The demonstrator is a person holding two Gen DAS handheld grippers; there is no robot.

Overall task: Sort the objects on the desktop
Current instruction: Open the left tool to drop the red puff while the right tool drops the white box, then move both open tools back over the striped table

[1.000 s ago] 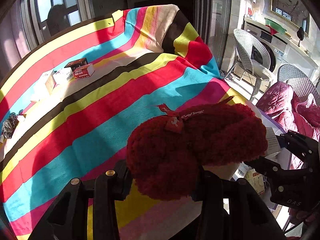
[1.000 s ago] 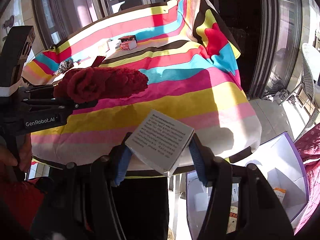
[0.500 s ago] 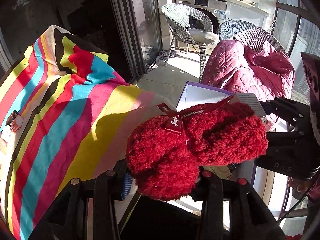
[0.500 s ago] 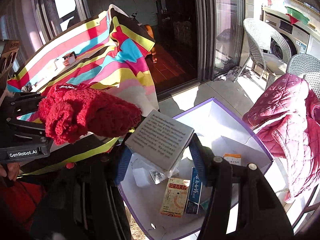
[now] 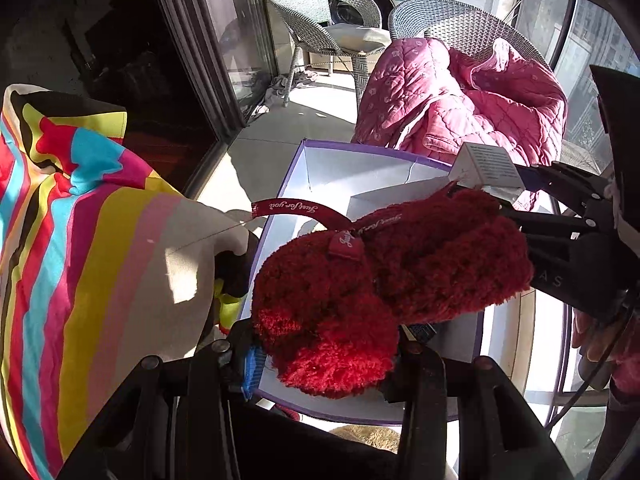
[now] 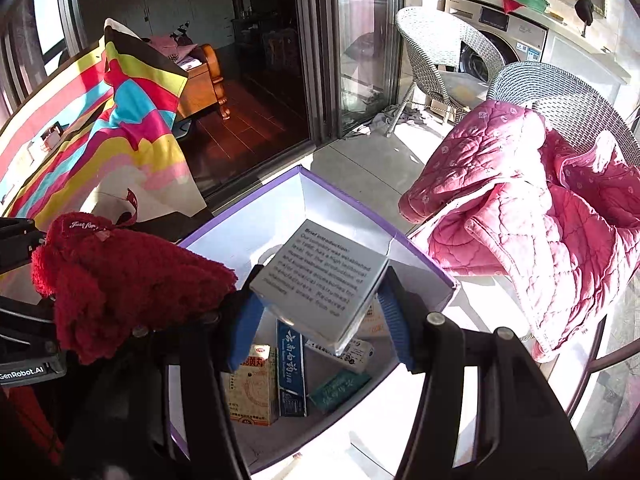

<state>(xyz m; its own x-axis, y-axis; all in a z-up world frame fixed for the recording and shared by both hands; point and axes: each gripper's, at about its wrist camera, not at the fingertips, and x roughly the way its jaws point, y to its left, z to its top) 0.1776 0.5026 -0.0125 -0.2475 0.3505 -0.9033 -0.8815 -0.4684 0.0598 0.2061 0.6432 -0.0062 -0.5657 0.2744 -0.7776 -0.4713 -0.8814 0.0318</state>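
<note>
My left gripper (image 5: 326, 354) is shut on a fluffy red knit item (image 5: 384, 276) with a red ribbon tag and holds it over the open purple-edged white box (image 5: 316, 168). The knit item also shows in the right wrist view (image 6: 120, 280). My right gripper (image 6: 320, 320) is shut on a white printed box (image 6: 320, 276) and holds it above the purple-edged box (image 6: 248, 216). In the left wrist view the white printed box (image 5: 488, 164) and right gripper sit at the right, just beyond the knit item.
The purple-edged box holds several packets, among them a blue toothpaste carton (image 6: 291, 368) and a yellow carton (image 6: 250, 388). The striped tablecloth's edge (image 5: 80, 260) hangs at the left. A pink quilted coat (image 6: 532, 208) lies over a wicker chair (image 5: 320, 16) to the right.
Both grippers have swung right, away from the striped table and over the purple-edged box on the floor. Each still holds its item.
</note>
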